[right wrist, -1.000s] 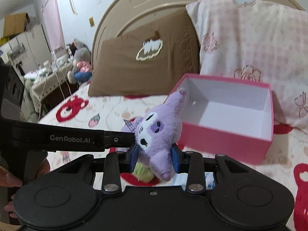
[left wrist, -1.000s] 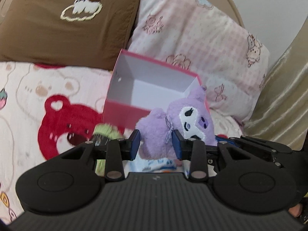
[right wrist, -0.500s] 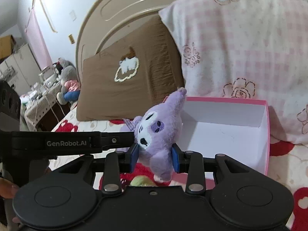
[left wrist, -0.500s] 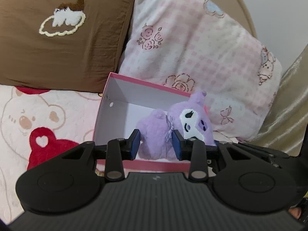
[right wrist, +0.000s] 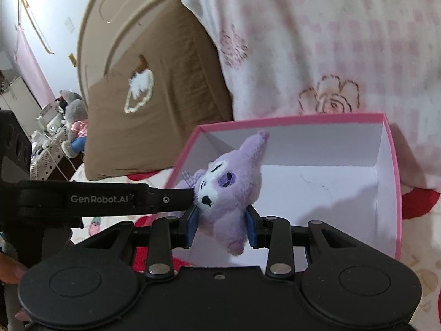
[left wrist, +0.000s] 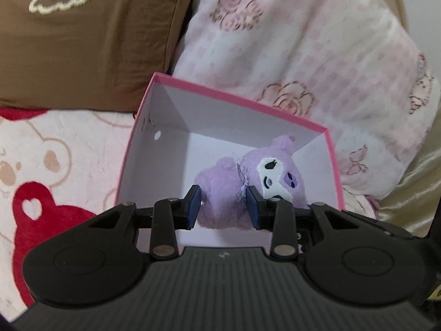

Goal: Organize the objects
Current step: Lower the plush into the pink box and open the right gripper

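A purple plush toy with a white face is held by both grippers over the open pink box with a white inside. My left gripper is shut on the toy's body. My right gripper is shut on the toy's lower part, its head up and one ear pointing into the box. The left gripper's finger reaches in from the left in the right wrist view. The toy hangs inside the box's rim.
The box rests on a bedspread with red and pink bear prints. A brown pillow and a pink checked pillow lean on the headboard right behind the box. A gold curtain hangs at the right.
Both grippers have carried the plush toy forward from the bedspread to over and into the pink box. The box and pillows now look much nearer.
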Demonstrator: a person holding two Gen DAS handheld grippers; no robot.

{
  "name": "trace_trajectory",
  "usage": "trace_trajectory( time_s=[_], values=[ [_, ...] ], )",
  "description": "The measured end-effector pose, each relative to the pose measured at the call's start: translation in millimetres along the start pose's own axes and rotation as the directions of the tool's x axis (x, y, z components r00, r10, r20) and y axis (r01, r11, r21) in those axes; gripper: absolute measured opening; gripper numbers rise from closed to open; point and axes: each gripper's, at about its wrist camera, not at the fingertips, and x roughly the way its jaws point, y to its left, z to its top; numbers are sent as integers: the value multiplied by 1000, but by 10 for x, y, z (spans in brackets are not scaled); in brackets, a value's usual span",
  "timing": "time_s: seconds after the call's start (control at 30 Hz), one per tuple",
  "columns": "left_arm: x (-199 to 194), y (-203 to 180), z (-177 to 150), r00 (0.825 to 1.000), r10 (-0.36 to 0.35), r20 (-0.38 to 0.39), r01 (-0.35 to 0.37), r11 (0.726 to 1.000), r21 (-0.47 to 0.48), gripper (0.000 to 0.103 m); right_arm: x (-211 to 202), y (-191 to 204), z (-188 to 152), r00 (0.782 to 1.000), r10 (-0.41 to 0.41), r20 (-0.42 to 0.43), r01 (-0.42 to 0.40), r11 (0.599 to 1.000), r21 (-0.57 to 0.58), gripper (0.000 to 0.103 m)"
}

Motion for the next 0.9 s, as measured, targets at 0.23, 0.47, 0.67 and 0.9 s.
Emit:
trace_trajectory(
  time_s=[0.23,0.47,0.67,0.9],
  values=[
    [386,54,-2,998,44,-55,-45,999,-10,33,356,-178,-25,998,-37,-50,38,999,17,40],
    [720,27,-7,988,103,-116,-96,993,63,29,619,-348,-108,993,-46,-105,51,998,45,40],
    [927,11,-31,978,133,-163,-119,988,96,27,755,-277,-137,978,-161,-132,158,987,-29,40],
    [1006,59,-113,974,128,-185,-118,991,67,30,832,-348,-186,967,-181,-182,181,983,-14,40]
  ],
)
